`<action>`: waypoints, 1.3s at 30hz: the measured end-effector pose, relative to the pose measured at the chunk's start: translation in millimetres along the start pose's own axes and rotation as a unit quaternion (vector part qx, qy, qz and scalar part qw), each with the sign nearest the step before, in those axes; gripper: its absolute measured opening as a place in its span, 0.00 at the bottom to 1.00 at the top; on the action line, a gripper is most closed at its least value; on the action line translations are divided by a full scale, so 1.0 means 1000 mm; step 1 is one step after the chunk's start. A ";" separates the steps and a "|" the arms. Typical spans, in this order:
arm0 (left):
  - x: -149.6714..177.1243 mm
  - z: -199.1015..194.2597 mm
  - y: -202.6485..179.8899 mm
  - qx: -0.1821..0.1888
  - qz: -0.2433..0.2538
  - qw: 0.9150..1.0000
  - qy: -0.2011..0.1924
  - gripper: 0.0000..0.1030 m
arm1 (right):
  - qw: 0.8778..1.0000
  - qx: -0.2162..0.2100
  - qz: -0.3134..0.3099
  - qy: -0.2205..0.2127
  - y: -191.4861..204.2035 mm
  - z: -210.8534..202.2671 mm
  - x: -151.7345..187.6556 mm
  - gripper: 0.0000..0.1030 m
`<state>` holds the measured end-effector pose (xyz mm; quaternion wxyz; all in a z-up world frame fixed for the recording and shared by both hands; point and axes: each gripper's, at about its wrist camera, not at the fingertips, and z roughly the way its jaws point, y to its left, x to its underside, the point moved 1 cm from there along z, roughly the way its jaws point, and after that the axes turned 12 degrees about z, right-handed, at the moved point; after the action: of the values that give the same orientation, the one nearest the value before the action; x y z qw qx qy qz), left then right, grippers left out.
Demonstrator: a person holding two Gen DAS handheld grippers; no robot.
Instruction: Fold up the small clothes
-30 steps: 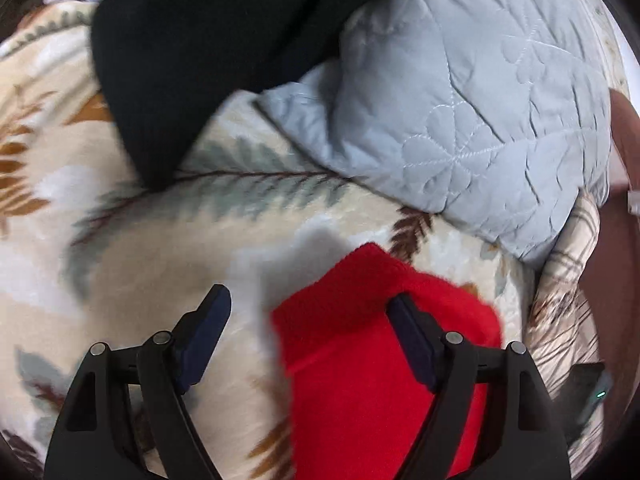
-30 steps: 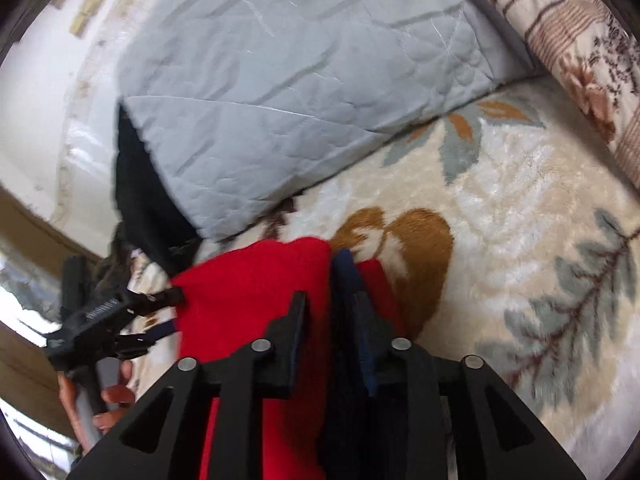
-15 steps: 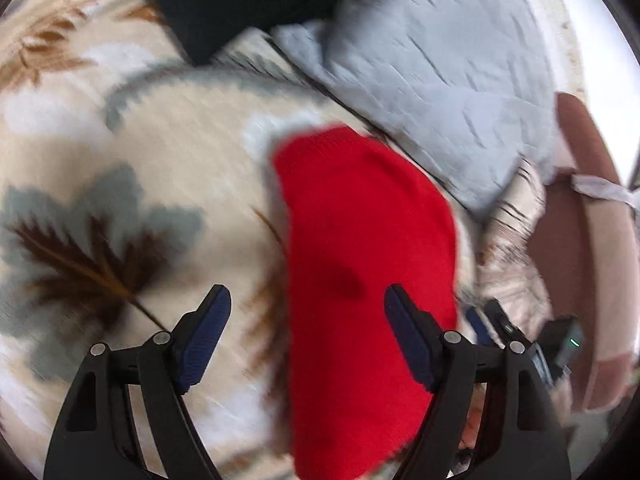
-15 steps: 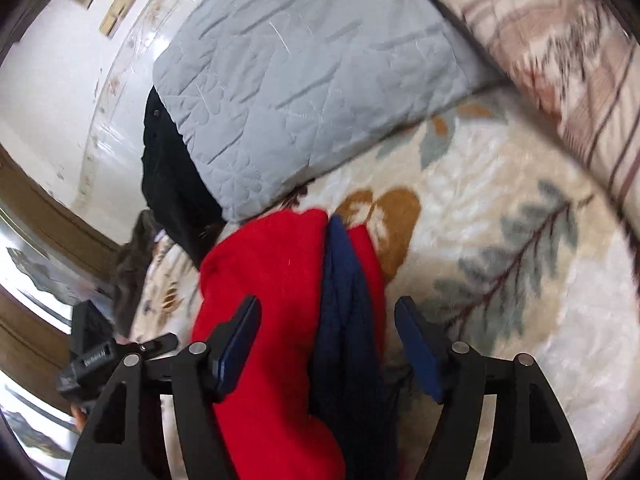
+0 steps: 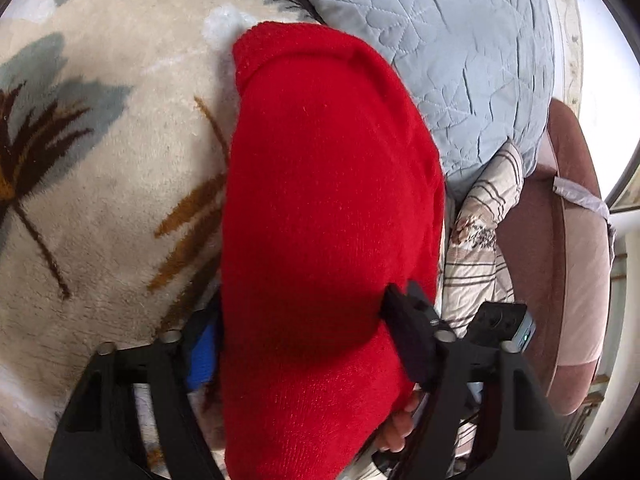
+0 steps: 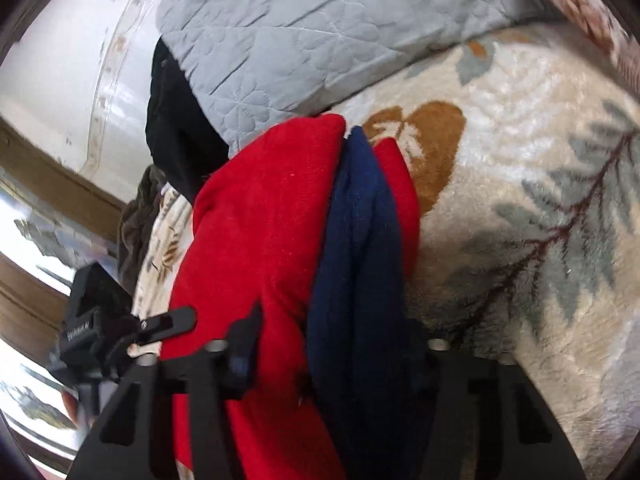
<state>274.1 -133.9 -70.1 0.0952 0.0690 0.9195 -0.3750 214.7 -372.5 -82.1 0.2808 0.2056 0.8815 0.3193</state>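
Red knit garment (image 5: 328, 216), fuzzy fine-gauge wool-like surface, folded into a long rounded bundle. It lies on a plush cream blanket (image 5: 100, 184) with grey-green fern fronds and brown leaf shapes, deep soft pile. From the right wrist view a navy knit layer (image 6: 360, 248) shows sandwiched along the fold, with red on both sides of it.

Left tool (image 5: 304, 344): jaws have just been closing, the near end of the red bundle sits between them. Blue pad on the left lies against the cloth edge, black finger on the right presses into it and dents the knit; clenched on the red garment.

Right tool (image 6: 332, 344): jaws have also just been closing, red and navy layers bunched between them. Left pad digs into the red fabric; the right finger is hidden behind the navy cloth. Reads as a grasp on the folded edge.

Behind the bundle: pale blue-grey quilted pillow (image 5: 460, 64), stitched petal pattern, creased. Black cloth (image 6: 176, 128) beside it. Striped floral bedding (image 5: 484, 216) at the bed edge.
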 end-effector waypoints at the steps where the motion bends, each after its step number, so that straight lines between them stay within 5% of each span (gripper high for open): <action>1: 0.000 -0.001 -0.004 -0.006 0.007 1.000 -0.003 0.59 | 1.000 0.006 -0.022 -0.009 0.008 -0.003 0.003 0.42; 8: 0.007 -0.017 -0.023 -0.030 0.058 0.998 -0.022 0.42 | 0.997 0.021 -0.058 -0.045 0.036 -0.019 0.014 0.36; 15: 0.025 -0.059 -0.020 -0.038 0.075 0.996 -0.038 0.42 | 0.997 0.000 -0.060 -0.037 0.065 -0.033 0.045 0.36; 29: 0.098 -0.173 0.044 -0.056 0.049 0.994 -0.080 0.42 | 0.996 -0.046 -0.082 0.012 0.141 -0.030 0.141 0.36; 39: 0.132 -0.174 0.083 -0.064 0.029 0.995 -0.065 0.43 | 0.997 -0.021 -0.061 0.041 0.131 -0.011 0.180 0.38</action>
<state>140.9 55.2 -34.2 0.1701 0.0646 0.9313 -0.3157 95.4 -186.6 -51.9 0.2671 0.1323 0.8965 0.3278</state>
